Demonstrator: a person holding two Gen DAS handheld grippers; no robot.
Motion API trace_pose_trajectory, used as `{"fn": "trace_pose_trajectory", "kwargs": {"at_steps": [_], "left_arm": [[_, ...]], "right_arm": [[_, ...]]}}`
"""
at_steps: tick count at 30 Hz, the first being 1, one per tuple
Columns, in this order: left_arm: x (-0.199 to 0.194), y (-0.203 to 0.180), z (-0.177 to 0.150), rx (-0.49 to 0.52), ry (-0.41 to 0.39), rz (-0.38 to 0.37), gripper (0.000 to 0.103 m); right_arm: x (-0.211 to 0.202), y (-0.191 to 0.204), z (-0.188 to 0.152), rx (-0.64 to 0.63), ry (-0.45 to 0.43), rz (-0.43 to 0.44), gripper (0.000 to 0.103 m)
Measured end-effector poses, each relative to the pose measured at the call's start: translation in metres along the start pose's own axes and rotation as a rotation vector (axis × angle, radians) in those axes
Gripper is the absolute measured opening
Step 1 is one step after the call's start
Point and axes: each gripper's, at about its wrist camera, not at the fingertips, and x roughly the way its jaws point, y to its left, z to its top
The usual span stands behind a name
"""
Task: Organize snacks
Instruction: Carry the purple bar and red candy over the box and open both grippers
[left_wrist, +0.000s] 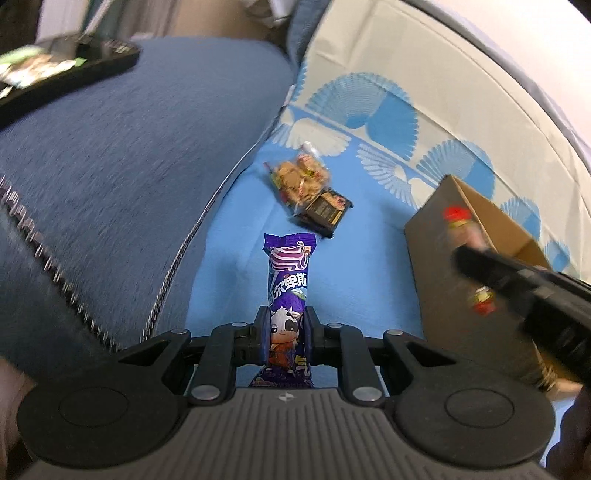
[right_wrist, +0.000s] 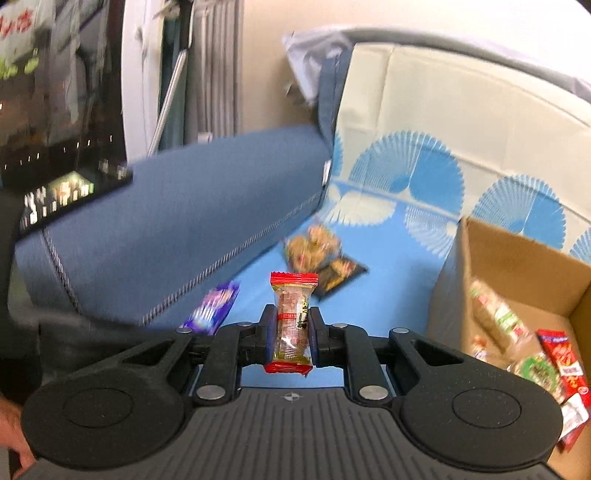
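Note:
My left gripper (left_wrist: 285, 325) is shut on a purple snack bar (left_wrist: 288, 280) with a cartoon cow, held upright above the blue sheet (left_wrist: 229, 258). In the right wrist view the same purple bar (right_wrist: 214, 306) shows blurred at the left. My right gripper (right_wrist: 292, 325) is shut on a small red-ended clear candy packet (right_wrist: 293, 317). In the left wrist view the right gripper's fingers (left_wrist: 491, 269) carry that packet (left_wrist: 461, 221) over the cardboard box (left_wrist: 436, 258). A clear bag of biscuits (left_wrist: 299, 177) and a dark packet (left_wrist: 325, 210) lie on the sheet ahead.
The open cardboard box (right_wrist: 517, 258) at the right holds several snack packets (right_wrist: 498, 321). A blue cushioned sofa arm (left_wrist: 129, 166) rises at the left, with a dark tray (left_wrist: 74, 70) on top. A patterned backrest (left_wrist: 406, 92) stands behind.

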Motion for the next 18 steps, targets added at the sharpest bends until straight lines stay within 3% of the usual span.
{"fn": "trace_pose_trajectory", "kwargs": {"at_steps": [4, 10, 18], "left_arm": [[-0.002, -0.005, 0.001, -0.083, 0.044, -0.017, 0.019], [-0.007, -0.050, 0.019, -0.066, 0.021, -0.071, 0.019], [-0.003, -0.141, 0.044, 0.001, -0.024, -0.177, 0.019]], "right_arm": [[-0.015, -0.023, 0.014, 0.061, -0.061, -0.020, 0.018], [-0.038, -0.073, 0.027, 0.210, -0.114, -0.079, 0.018], [-0.056, -0.150, 0.023, 0.421, -0.127, -0.284, 0.018]]}}
